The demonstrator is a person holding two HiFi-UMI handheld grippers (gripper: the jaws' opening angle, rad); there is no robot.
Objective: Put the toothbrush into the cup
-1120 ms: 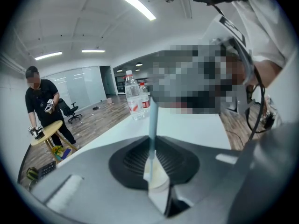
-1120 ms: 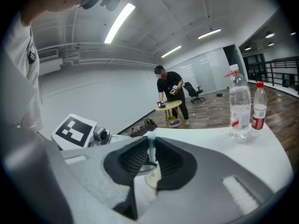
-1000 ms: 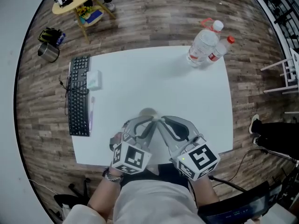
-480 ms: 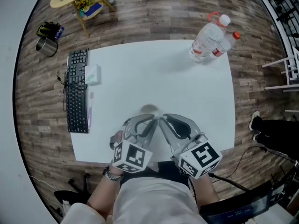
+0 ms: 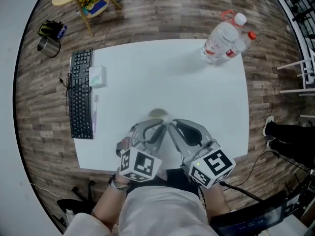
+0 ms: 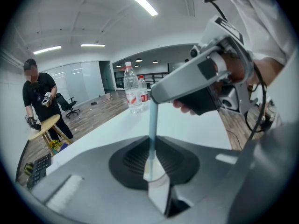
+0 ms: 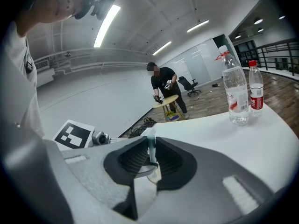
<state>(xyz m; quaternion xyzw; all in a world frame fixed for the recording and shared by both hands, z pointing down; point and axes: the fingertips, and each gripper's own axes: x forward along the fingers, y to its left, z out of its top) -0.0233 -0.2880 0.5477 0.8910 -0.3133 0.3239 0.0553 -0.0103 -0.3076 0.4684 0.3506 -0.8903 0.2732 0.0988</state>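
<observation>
now, right gripper (image 5: 172, 127) clamps toothbrush (image 6: 153, 125) at cup (image 5: 156, 114), bottle labels (image 7: 237, 101) unreadable

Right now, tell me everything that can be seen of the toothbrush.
The toothbrush is a slim, pale blue, plastic-looking stick standing nearly upright above the white table. The right hand-held gripper is shut on its upper end. Its lower end widens to a whitish part at the rim of the clear cup; bristles cannot be made out.
</observation>
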